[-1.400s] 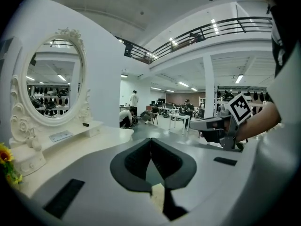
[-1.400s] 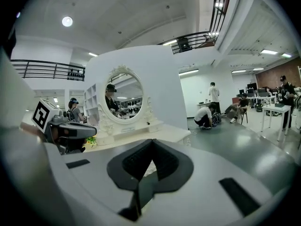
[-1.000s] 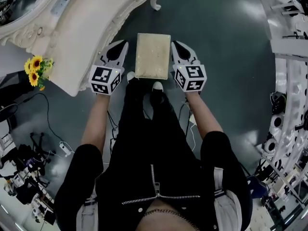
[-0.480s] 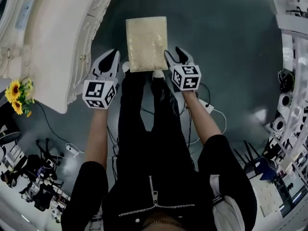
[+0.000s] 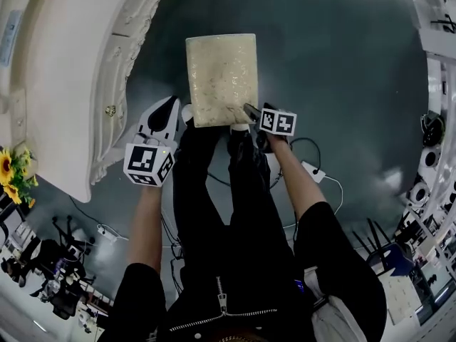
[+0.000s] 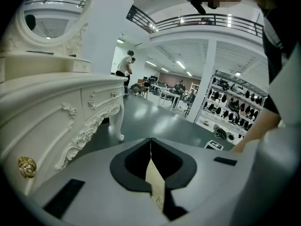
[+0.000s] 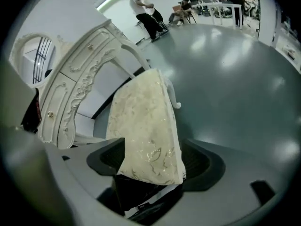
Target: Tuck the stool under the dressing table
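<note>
While the stool [image 5: 221,77] sits out on the open floor [image 5: 335,63], clear of the desk [image 5: 71,70], the tuck itself is not yet done. Stool stands upright, cream cushion up, right in front of the person's feet, with the ornate white desk off to the head view's left and a strip of bare floor between them. No part of the seat is under the desk top as far as the head view shows. The right gripper view shows a dark gap below the desk front, past the stool; likely the kneehole it has to go into. Right gripper [image 5: 251,110] is at the cushion's near right corner, jaws opening, with the corner of the cushion between them but gaps on both sides, so nothing is clamped. Left gripper [image 5: 173,102] hangs just beside the near left corner, jaws clenched together on nothing; only a sliver of cushion shows past them in its own view. Judgement: task is at the start. Left to do: get a hold or a push point on the stool, move it toward the desk, and slide it in under the top. Sunflowers [image 5: 14,169] on the desk end and cables on the floor are well apart from that path.
</note>
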Demonstrator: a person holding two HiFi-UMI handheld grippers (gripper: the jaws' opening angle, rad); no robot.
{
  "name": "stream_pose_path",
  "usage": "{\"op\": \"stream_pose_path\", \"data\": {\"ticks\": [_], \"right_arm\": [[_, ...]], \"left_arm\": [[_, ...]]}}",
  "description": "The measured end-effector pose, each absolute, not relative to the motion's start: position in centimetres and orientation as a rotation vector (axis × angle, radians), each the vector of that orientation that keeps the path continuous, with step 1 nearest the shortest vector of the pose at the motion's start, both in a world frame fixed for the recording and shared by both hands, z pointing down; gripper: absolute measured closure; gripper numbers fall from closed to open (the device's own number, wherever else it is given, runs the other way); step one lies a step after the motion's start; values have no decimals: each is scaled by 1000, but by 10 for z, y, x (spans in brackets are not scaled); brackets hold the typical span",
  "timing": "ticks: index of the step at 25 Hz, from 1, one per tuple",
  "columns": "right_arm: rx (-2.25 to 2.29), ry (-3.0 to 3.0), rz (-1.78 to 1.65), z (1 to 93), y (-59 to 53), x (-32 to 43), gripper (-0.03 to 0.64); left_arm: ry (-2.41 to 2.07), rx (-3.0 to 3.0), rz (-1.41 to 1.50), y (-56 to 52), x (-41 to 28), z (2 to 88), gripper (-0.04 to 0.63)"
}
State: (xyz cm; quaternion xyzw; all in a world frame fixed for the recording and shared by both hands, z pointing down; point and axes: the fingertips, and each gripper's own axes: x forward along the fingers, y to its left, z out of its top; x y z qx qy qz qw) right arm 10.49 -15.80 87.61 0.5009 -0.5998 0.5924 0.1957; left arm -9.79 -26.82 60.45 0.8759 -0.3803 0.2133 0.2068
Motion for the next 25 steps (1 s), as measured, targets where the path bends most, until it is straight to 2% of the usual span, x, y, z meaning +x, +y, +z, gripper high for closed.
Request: {"op": "stream_pose_path", "data": {"ticks": [8, 11, 14, 25], "right_arm": [[1334, -1680, 1887, 930, -149, 95, 206], [1318, -1724, 2004, 935, -146, 92, 155], [1279, -1805, 1999, 931, -151, 89, 252], [1233, -1875, 1950, 929, -188, 55, 262]], "left_arm": [[-1059, 2415, 603, -274, -107, 654, 574], [-1066, 2404, 601, -272, -112, 663, 574], [-1072, 2401, 593, -270, -116, 664, 574], [-1131, 2384, 587, -271, -140, 667, 574]]}}
